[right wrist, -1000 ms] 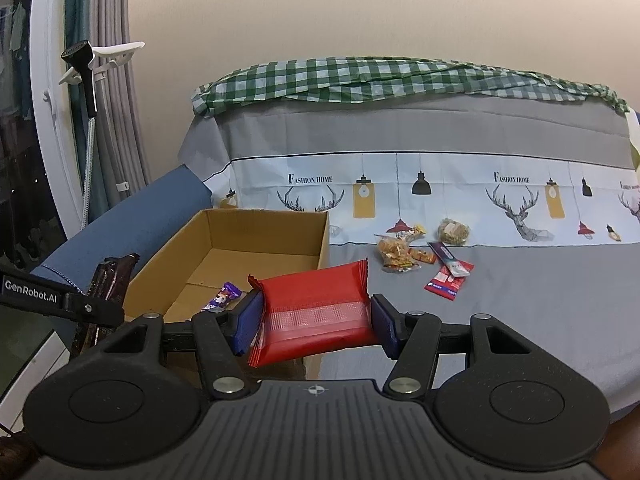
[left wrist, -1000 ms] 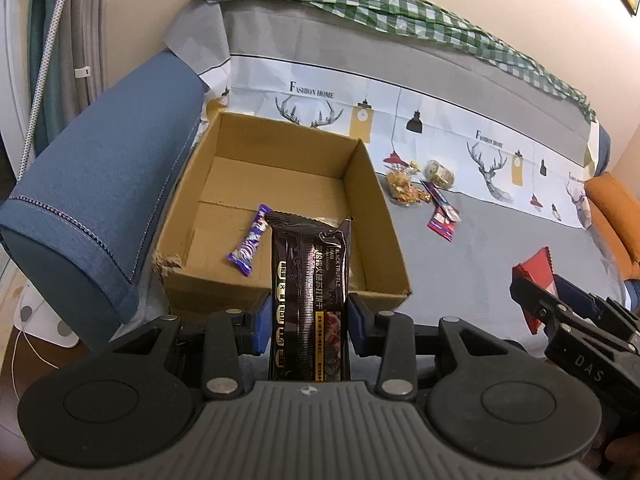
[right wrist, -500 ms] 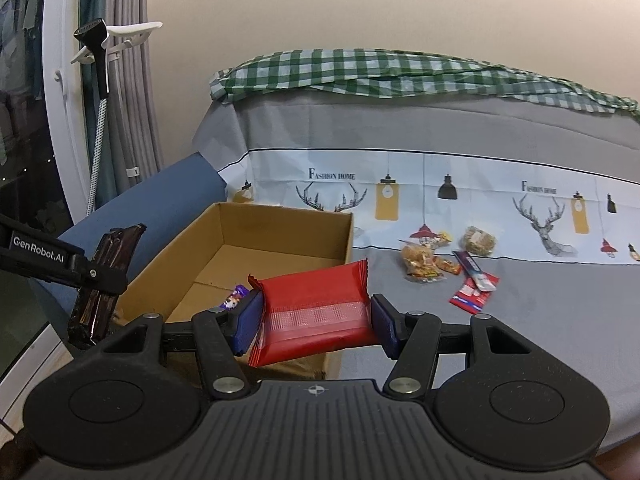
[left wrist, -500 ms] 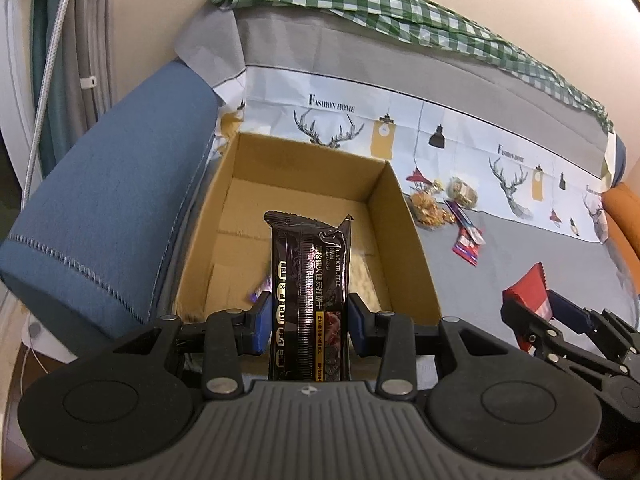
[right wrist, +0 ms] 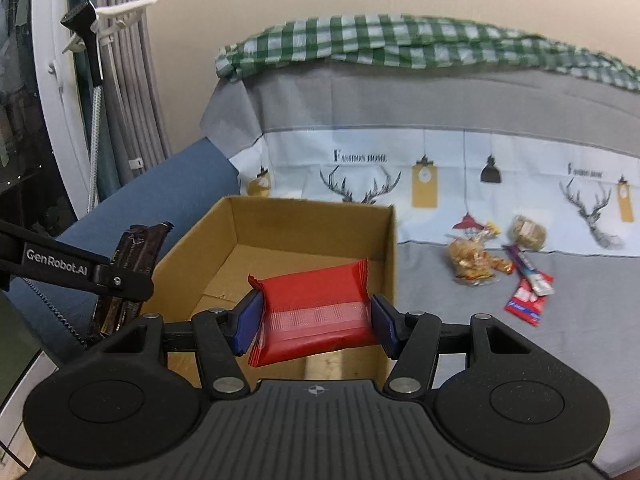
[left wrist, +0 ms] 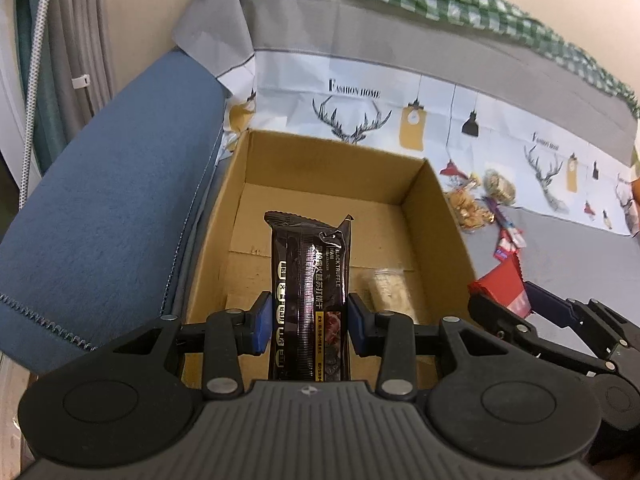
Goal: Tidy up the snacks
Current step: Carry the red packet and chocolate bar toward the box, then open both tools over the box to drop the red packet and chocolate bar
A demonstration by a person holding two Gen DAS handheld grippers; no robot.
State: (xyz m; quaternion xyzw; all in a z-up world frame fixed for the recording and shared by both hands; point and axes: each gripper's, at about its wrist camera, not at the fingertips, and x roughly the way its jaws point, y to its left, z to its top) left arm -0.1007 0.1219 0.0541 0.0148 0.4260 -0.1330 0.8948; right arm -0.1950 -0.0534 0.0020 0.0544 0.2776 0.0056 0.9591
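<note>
My left gripper (left wrist: 309,322) is shut on a long black cracker packet (left wrist: 309,280) and holds it over the open cardboard box (left wrist: 416,188). My right gripper (right wrist: 314,322) is shut on a red snack packet (right wrist: 316,312) above the box's near right part (right wrist: 390,248). The red packet (left wrist: 502,290) also shows at the right of the left wrist view, and the black packet (right wrist: 136,256) at the left of the right wrist view. A pale wrapped snack (left wrist: 386,290) lies on the box floor.
The box sits on a grey sofa cover (right wrist: 500,360) beside a blue armrest (left wrist: 100,208). Several loose snacks lie to its right: a clear bag of golden pieces (right wrist: 470,260), a round pale bag (right wrist: 528,232), small red and blue packets (right wrist: 528,296).
Both grippers have moved forward and over the box with their packets. The small purple snack seen in the box earlier is now hidden behind the grippers.
</note>
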